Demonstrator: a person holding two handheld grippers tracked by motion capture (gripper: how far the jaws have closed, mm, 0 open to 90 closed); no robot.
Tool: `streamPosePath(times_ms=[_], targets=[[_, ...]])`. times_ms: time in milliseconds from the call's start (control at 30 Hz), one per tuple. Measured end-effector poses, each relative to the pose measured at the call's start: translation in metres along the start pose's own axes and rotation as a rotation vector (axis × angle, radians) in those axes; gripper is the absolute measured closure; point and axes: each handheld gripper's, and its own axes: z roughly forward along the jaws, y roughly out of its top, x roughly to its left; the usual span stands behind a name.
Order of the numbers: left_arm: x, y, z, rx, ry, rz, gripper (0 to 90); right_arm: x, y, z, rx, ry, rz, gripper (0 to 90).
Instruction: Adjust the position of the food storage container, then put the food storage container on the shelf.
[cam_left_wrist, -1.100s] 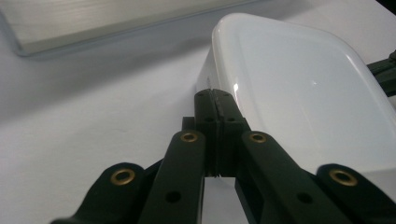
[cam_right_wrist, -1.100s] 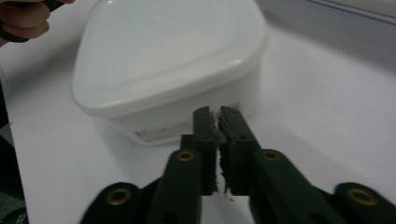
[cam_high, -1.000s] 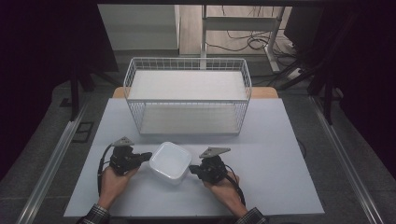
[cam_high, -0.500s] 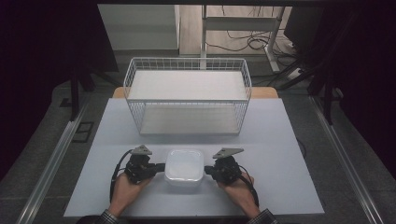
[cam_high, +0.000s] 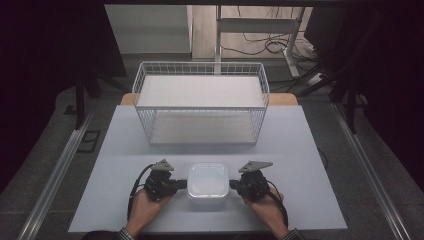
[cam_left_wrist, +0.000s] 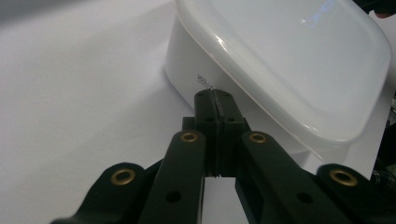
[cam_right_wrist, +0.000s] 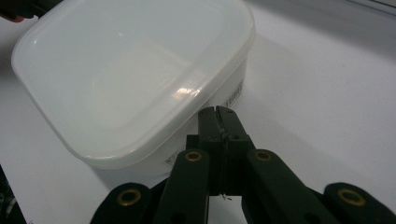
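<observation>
Plainly caught mid-squeeze: found the white, rounded-square plastic container with a translucent snap-on lid (cam_high: 208, 180) down on the pale grey tabletop (cam_high: 310, 150), in front of the white wire-mesh basket (cam_high: 200, 125), apart from its near wall and about level with its middle

Saw the left gripper (cam_high: 184, 184) fully closed with nothing between its jaws, its tip butted against the container wall on the side of the basket's left end, just under the lid rim in the left gripper view. Saw the right gripper (cam_high: 232, 185) likewise closed and empty, pressed against the opposite wall below the rim, toward the basket's right end

Judged as a two-sided clamp ahead of a lift toward the basket. Called for equal inward pressure from both hands, kept on one line through the container's middle, so as not to spin it or let it squirt out forward or back. Needed both tips held at the same height, tucked up under the lid's overhang for a ledge to bear on. Asked for a level, unhurried rise, high enough to clear the basket's top rim before any forward travel. Risked a slip on the smooth plastic, or a popped lid from pushing upward too hard
</observation>
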Motion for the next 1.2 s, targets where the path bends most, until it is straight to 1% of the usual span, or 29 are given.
streamPosePath(times_ms=[33,67,100,133,200,267,333,400,433,467,533,567,600,633,667,700,733,800,833,900,967,1033,1100,1200], targets=[[0.001,0.0,-0.001,-0.003,0.002,0.001,90.0,-0.001,0.0,0.0,0.002,0.006,0.0,88.9],[0.002,0.0,-0.002,-0.006,0.017,0.007,90.0,-0.001,0.0,0.0,0.003,0.011,-0.001,88.5],[0.003,0.0,-0.004,-0.007,0.042,0.012,87.8,-0.002,0.0,0.0,0.005,0.008,-0.005,87.3],[0.005,-0.001,-0.007,-0.012,0.06,0.013,83.2,-0.002,0.001,-0.002,0.004,-0.01,-0.015,85.9],[0.009,-0.004,-0.015,-0.03,0.068,-0.001,73.7,-0.005,0.001,-0.007,-0.013,-0.043,-0.038,82.8],[0.012,-0.008,-0.022,-0.049,0.078,-0.007,64.4,-0.009,0.001,-0.013,-0.037,-0.047,-0.037,78.6],[0.013,-0.011,-0.028,-0.069,0.076,-0.014,53.8,-0.012,-0.002,-0.019,-0.051,-0.047,-0.042,73.0],[0.013,-0.015,-0.031,-0.082,0.065,-0.024,46.0,-0.014,-0.005,-0.023,-0.063,-0.052,-0.056,64.9],[0.012,-0.016,-0.031,-0.088,0.062,-0.019,42.0,-0.014,-0.006,-0.024,-0.069,-0.05,-0.059,60.2],[0.01,-0.018,-0.032,-0.085,0.06,-0.02,38.7,-0.014,-0.007,-0.025,-0.074,-0.044,-0.06,55.5],[0.007,-0.021,-0.031,-0.073,0.06,-0.012,34.8,-0.015,-0.009,-0.027,-0.075,-0.048,-0.061,46.0],[0.005,-0.023,-0.031,-0.063,0.058,-0.009,31.0,-0.016,-0.011,-0.027,-0.068,-0.049,-0.065,35.7],[0.005,-0.023,-0.031,-0.063,0.058,-0.009,28.3,-0.016,-0.011,-0.027,-0.068,-0.049,-0.065,35.7],[0.003,-0.027,-0.03,-0.067,0.05,0.001,25.3,-0.018,-0.014,-0.027,-0.076,-0.039,-0.065,26.3],[0.003,-0.027,-0.03,-0.067,0.05,0.001,21.8,-0.018,-0.014,-0.027,-0.076,-0.039,-0.065,26.3],[0.003,-0.028,-0.031,-0.073,0.051,0.008,21.8,-0.019,-0.015,-0.027,-0.083,-0.036,-0.06,22.1],[0.002,-0.029,-0.031,-0.076,0.052,0.019,17.5,-0.019,-0.016,-0.026,-0.083,-0.038,-0.055,18.1],[0.002,-0.032,-0.032,-0.081,0.056,0.031,12.6,-0.02,-0.019,-0.026,-0.09,-0.04,-0.06,11.1],[0.001,-0.033,-0.032,-0.079,0.051,0.039,9.4,-0.02,-0.02,-0.026,-0.095,-0.041,-0.056,9.1],[0.002,-0.035,-0.033,-0.078,0.057,0.047,6.7,-0.021,-0.022,-0.026,-0.09,-0.033,-0.049,5.3],[0.003,-0.036,-0.032,-0.074,0.05,0.05,4.8,-0.022,-0.024,-0.026,-0.091,-0.021,-0.043,4.4],[0.003,-0.037,-0.032,-0.074,0.056,0.06,3.9,-0.022,-0.024,-0.026,-0.093,-0.015,-0.033,3.6],[0.003,-0.038,-0.031,-0.083,0.066,0.082,2.8,-0.023,-0.024,-0.026,-0.103,-0.014,-0.039,3.0],[0.004,-0.038,-0.03,-0.083,0.073,0.091,1.8,-0.023,-0.023,-0.027,-0.111,-0.014,-0.044,2.8]])
